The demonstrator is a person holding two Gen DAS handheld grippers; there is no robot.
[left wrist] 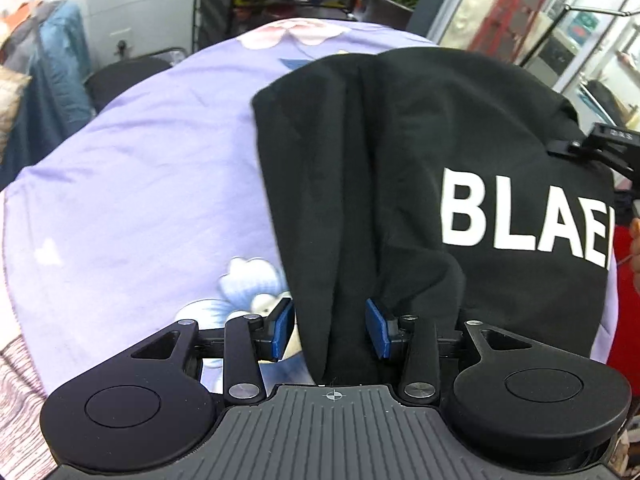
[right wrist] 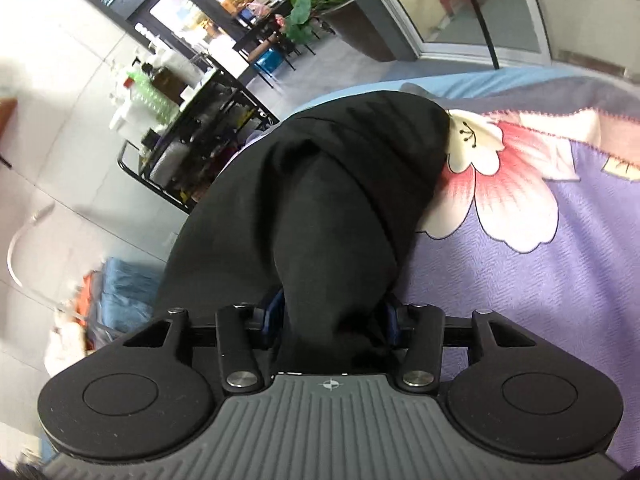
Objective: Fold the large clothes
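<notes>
Hanging between the blue pads of the left gripper (left wrist: pixel 330 326), a fold of the black garment (left wrist: pixel 400 168) is running down toward the gripper's grey body; the pads are standing apart on either side of the cloth, the left one just clear of it and the right one touching its edge, so the fingers are sitting released rather than pinching; the rest of the garment is spreading away from the fingers across the lilac flowered sheet (left wrist: pixel 140 168), with white letters reading "BLAE" showing on its right half; at the far right edge the tip of the other gripper is showing against the garment's upper corner.

In the right wrist view the right gripper (right wrist: pixel 334 318) is clenching a thick bunch of the same black garment (right wrist: pixel 320 208); the cloth is filling the gap between the fingers and covering most of their blue pads, then rising ahead of them in a bulky fold; beside it on the right the sheet (right wrist: pixel 540 280) is lying with a large pink and white flower printed on it.
</notes>
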